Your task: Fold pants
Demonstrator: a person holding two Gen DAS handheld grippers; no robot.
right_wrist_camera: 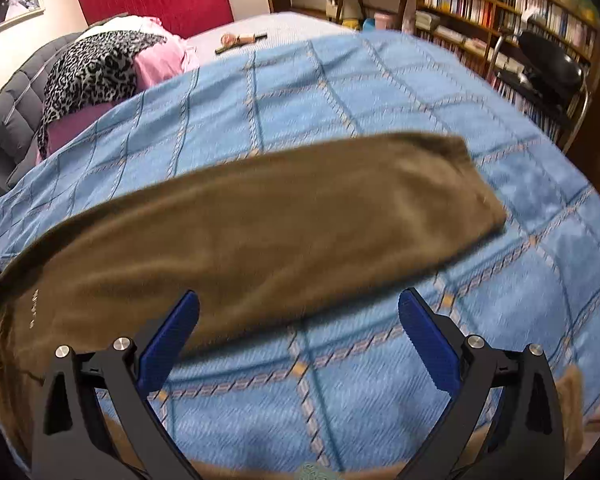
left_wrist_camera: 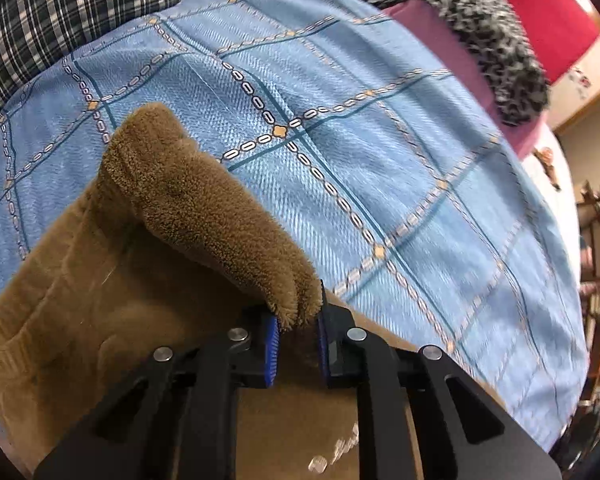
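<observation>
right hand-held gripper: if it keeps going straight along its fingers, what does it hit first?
Probably the blue bedspread between the open right hand-held gripper's fingers, near the brown pants; depth is unclear.

Both views are evenly lit by soft indoor light; no strong shadows or glare. Fisheye distortion bends straight lines near the edges, and dark vignetting fills the corners. The right wrist view shows motion blur across the brown pants (right_wrist_camera: 260,232) and blue bedspread (right_wrist_camera: 380,92). The left wrist view is sharper centrally, smearing toward its right edge
</observation>
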